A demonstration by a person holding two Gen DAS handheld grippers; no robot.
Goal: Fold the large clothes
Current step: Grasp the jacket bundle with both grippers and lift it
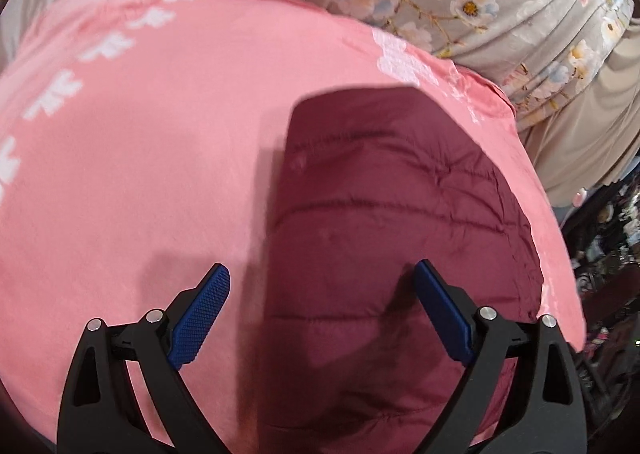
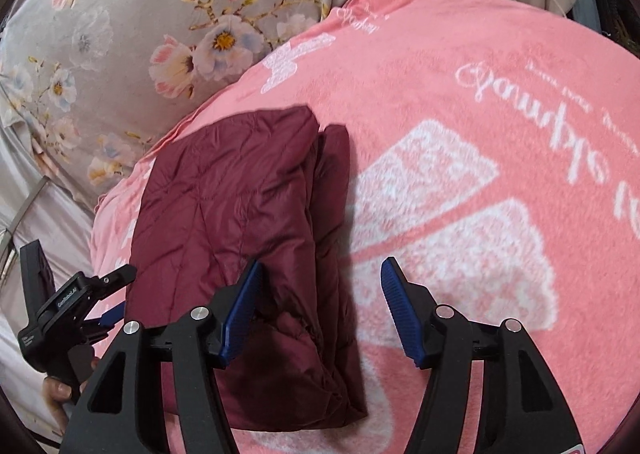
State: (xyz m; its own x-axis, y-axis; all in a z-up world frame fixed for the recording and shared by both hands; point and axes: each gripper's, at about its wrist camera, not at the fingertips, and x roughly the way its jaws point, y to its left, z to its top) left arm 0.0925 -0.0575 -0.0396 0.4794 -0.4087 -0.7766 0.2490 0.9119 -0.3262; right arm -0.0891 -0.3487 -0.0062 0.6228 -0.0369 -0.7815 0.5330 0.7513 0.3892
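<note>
both my left gripper (image 1: 322,296) and right gripper (image 2: 320,296) gape empty above the folded maroon jacket (image 2: 244,213) on the pink blanket (image 2: 500,125).

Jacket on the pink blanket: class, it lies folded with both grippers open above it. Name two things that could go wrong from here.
1. The jacket is puffy and nothing holds it: the left gripper and right gripper are both open, so the fold may spring apart.
2. It lies near the edge of the blanket, beside the floral bedding; a nudge could push it off the blanket.
</note>
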